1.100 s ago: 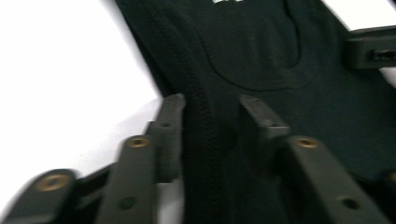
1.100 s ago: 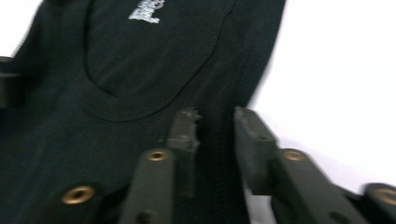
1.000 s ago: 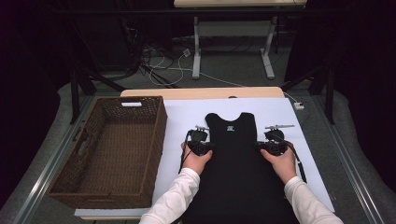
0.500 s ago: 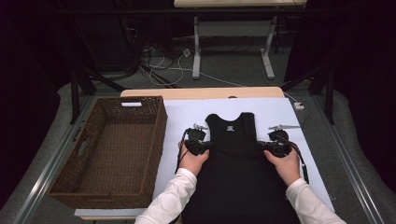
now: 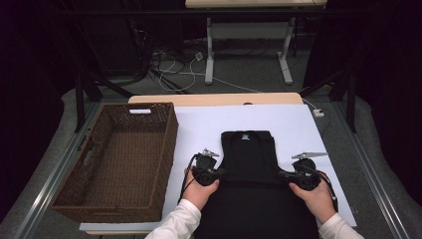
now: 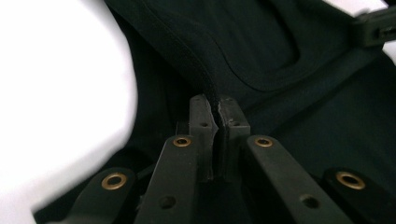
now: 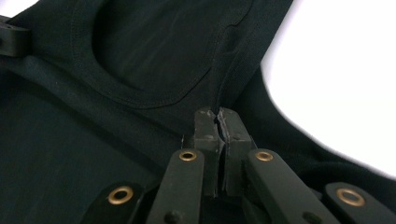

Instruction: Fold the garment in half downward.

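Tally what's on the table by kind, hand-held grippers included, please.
Black sleeveless fabric garment, partly folded: 1
Brown woven wicker basket, rectangular: 1
White sheet covering the table: 1
Black two-jaw grippers, each shut on the garment's edge: 2 (left gripper, right gripper)
Total: 5
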{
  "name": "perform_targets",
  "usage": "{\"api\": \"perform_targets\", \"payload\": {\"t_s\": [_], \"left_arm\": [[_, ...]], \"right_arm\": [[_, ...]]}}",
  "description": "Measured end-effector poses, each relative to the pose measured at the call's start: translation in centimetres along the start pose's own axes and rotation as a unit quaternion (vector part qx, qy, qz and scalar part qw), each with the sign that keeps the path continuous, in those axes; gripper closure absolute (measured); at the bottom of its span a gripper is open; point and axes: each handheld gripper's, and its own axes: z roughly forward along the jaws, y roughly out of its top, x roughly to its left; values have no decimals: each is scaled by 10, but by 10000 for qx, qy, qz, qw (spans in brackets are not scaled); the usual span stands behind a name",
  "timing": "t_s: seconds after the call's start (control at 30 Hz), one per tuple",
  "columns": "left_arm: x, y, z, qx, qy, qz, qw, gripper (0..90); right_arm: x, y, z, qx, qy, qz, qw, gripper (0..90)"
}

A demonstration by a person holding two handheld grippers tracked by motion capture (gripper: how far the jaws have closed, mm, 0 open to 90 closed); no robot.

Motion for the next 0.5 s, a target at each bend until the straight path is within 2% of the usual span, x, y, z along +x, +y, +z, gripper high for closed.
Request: {"api": "perform_targets", "payload": {"t_s": [0.13, 0.2, 0.27, 0.3, 0.33, 0.4, 0.5], "left_arm": [[-2, -10, 3, 132, 7, 32, 9999, 862], [1, -14, 5, 168, -3, 20, 9999, 853], [2, -17, 7, 109, -74, -155, 9998, 839], [3, -17, 6, 118, -88, -162, 9998, 831], [3, -16, 6, 75, -65, -195, 9998, 807], [2, -15, 2, 96, 8, -112, 9999, 756], [1, -10, -6, -33, 135, -93, 9999, 684]], "right_arm": [[4, -9, 0, 113, 6, -119, 9999, 869], [4, -12, 2, 190, 17, -81, 9998, 855], [1, -12, 5, 226, 31, -25, 9997, 827], [0, -12, 5, 252, 60, -10, 9997, 803], [-1, -12, 6, 215, 79, 3, 9997, 781], [-1, -11, 3, 184, 87, 11, 9998, 738], [-2, -7, -3, 29, 103, 25, 9999, 671]]}}
